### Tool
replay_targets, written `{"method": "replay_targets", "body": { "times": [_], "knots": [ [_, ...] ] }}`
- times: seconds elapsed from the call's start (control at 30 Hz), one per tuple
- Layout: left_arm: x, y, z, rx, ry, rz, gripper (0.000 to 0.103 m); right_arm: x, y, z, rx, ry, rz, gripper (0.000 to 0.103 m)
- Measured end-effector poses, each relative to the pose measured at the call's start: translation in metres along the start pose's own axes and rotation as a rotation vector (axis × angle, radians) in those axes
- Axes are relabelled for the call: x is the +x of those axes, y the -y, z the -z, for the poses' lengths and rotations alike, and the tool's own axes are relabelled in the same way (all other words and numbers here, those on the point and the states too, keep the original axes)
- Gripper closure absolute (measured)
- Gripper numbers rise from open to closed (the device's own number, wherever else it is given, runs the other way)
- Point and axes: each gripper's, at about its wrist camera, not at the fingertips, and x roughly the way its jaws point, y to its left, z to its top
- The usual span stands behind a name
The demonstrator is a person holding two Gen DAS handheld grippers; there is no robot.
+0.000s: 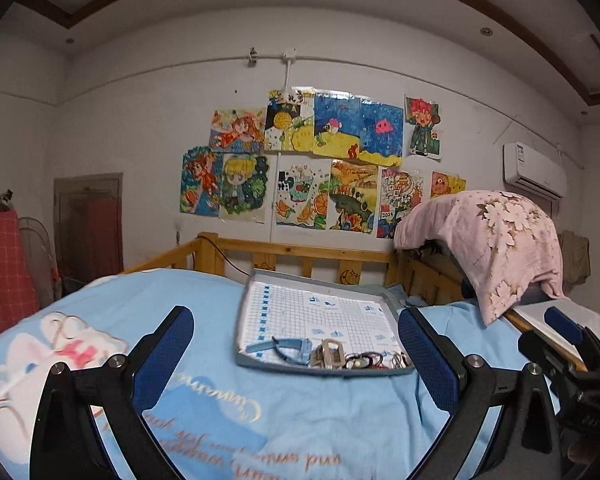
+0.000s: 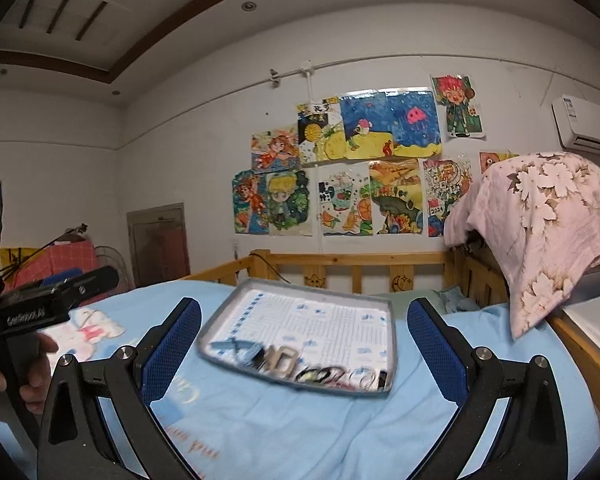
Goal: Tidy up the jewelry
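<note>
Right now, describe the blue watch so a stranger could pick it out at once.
On the light blue bedspread lies a shallow grey tray lined with grid paper. The jewelry is bunched along its near edge; the blue watch is the leftmost piece there, the only pale blue one, its strap pointing left, beside a beige buckle.

Bare blue bedsheet lies open between both wide-spread hand-held grippers and the tray, whose low rim walls in the jewelry at its near edge, while a wooden rail and draped pink blanket close off the far and right sides.
</note>
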Motion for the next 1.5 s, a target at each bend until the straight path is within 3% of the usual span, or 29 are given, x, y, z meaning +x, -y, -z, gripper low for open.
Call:
{"method": "replay_targets", "body": {
  "times": [0.27,0.4,0.53,0.73,0.9,1.5],
  "knots": [
    [-0.069,-0.016,0.024,0.057,0.048,-0.023,0.000,-0.066,-0.036,0.019,-0.044,0.041,0.018,0.002],
    [-0.085,-0.031,0.034,0.028,0.051,-0.032,0.000,-0.085,-0.051,0.012,-0.057,0.086,0.021,0.002],
    [-0.091,-0.046,0.050,0.014,0.034,-0.046,0.000,-0.099,-0.059,0.027,-0.057,0.076,0.032,0.002],
    [-0.093,-0.055,0.079,0.032,0.011,-0.065,0.000,-0.099,-0.056,0.063,-0.020,-0.010,0.053,0.002],
    [-0.087,-0.066,0.093,-0.034,-0.021,-0.072,0.000,-0.088,-0.055,0.082,-0.040,-0.073,0.059,0.002],
    [-0.084,-0.068,0.100,-0.039,-0.027,-0.077,0.000,-0.088,-0.069,0.083,-0.082,-0.081,0.043,0.002]
  ]
}}
